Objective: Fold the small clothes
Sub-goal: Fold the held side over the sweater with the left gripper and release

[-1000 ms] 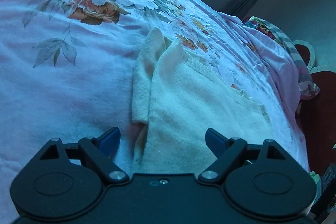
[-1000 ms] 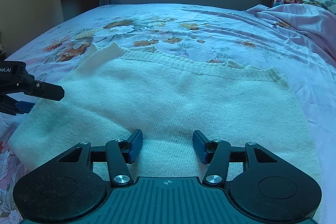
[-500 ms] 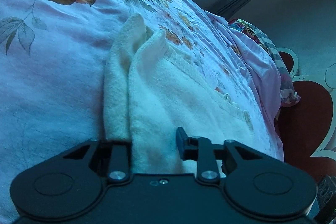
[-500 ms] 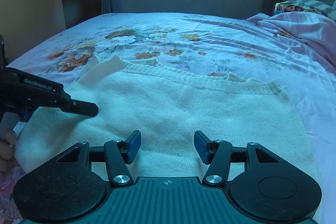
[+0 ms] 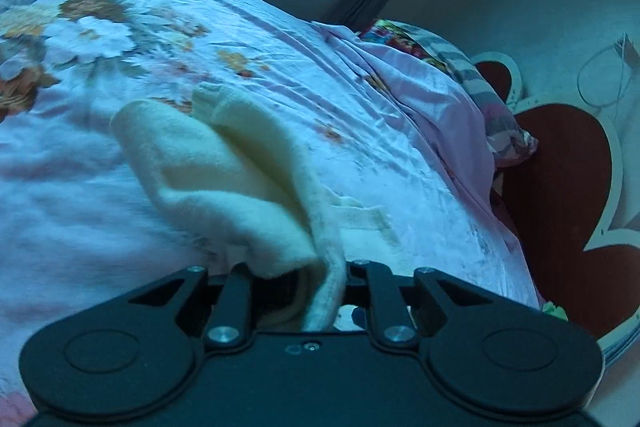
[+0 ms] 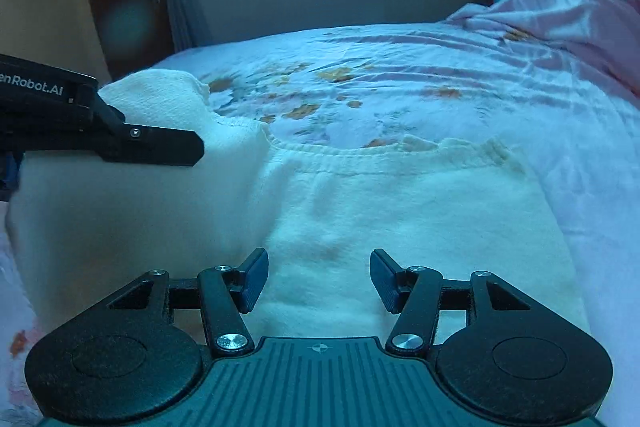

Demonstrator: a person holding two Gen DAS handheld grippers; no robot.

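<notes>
Cream sweater, soft, light and floppy, lies flat on the flowered bed near its front edge, its left side lifted by the left claw closing on that edge, while the right claw hovers open above the hem, a good place to pinch.

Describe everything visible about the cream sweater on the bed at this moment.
The cream sweater is a soft, fuzzy knit with a ribbed neckline, lying mostly flat on the floral bedsheet. Its left side is lifted off the bed and bunched into a fold; the left tongs are closing on that edge, with fabric between them. The right tongs hover open above its lower middle, gripping nothing. A faint darker mark shows near the centre.
</notes>
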